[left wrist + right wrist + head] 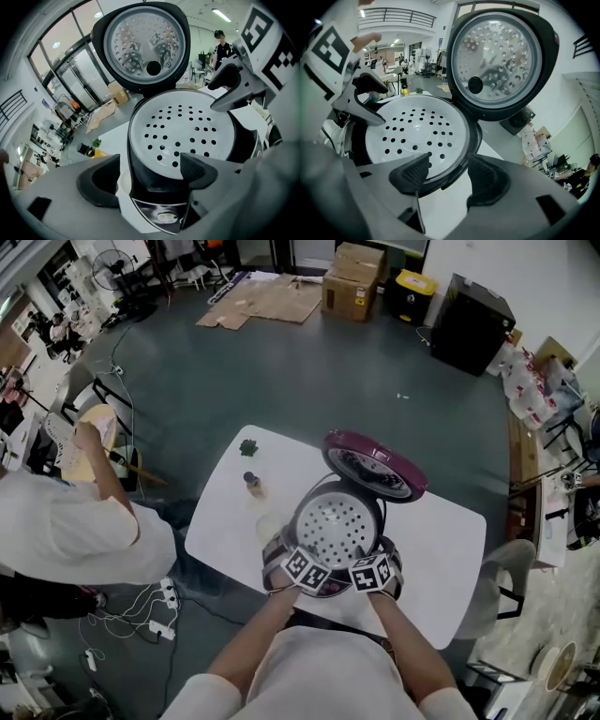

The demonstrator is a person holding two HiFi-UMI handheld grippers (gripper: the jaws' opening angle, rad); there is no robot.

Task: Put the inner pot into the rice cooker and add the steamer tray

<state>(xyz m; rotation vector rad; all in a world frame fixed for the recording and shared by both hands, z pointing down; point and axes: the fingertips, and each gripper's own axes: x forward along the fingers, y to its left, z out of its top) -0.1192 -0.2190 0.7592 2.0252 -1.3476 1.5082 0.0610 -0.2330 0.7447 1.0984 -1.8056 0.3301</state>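
Steamer tray (337,524) seated in the open rice cooker (476,140), both grippers wide.
The tray lay flat in the cooker's mouth, holes upward; being round, it had no long axis. The left gripper (149,174) and right gripper (449,177) straddled the cooker's near rim, pads pressing nothing, apparently leaving the tray to rest. The lid (375,465) stood upright behind the cooker.

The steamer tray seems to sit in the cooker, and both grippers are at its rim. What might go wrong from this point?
1. The left gripper and right gripper stand open astride the rice cooker rim, one pad of each over the steamer tray. A careless withdrawal may hook and tilt the tray.
2. The cooker sits near the table edge by the person, so a snag could drag it off.
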